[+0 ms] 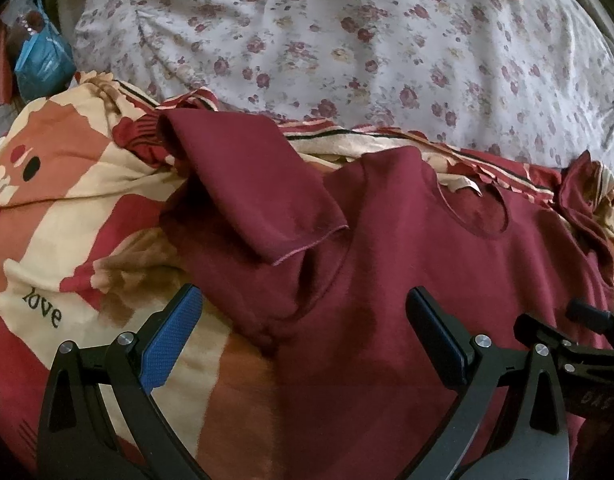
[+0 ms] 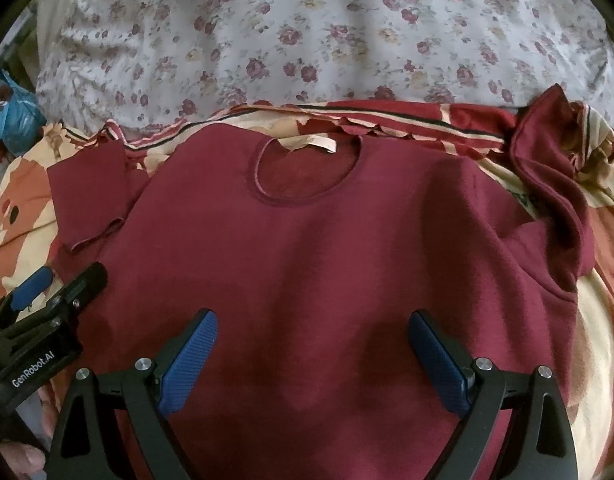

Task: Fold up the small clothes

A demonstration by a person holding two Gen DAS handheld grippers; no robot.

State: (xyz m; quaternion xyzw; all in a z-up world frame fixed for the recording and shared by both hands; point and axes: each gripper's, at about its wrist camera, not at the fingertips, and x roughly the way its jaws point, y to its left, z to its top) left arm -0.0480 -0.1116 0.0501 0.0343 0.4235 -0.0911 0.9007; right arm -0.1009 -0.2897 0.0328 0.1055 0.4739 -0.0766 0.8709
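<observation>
In the left wrist view, the left tool [image 1: 303,312] is hovering with its jaws spread wide and nothing between them, over the left part of a maroon sweatshirt [image 1: 407,264]. The sweatshirt is lying front-up on a red, cream and orange blanket [image 1: 67,208] printed with the word "love". Its left sleeve [image 1: 251,188] is lying folded inward, the cuff resting on the chest area. The neckline [image 1: 479,208] is pointing toward a white floral bedsheet [image 1: 347,40] beyond the blanket. At the right edge, part of the right tool [image 1: 587,320] is showing above the garment. A blue bag [image 1: 43,64] is sitting at the far left, beside the bed.

In the right wrist view, the right tool [image 2: 313,332] is likewise hanging released, jaws well apart, over the lower middle of the sweatshirt [image 2: 307,248]. The round neckline [image 2: 303,172] with a pale label [image 2: 311,144] is lying straight ahead. The right sleeve [image 2: 555,184] is bunching up in crumpled folds at the right. The left sleeve [image 2: 91,200] is lying at the left. The left tool [image 2: 59,280] is showing at the lower left, its jaws apart, beside the garment's edge. A person's fingers [image 2: 27,456] are showing in the bottom left corner.
</observation>
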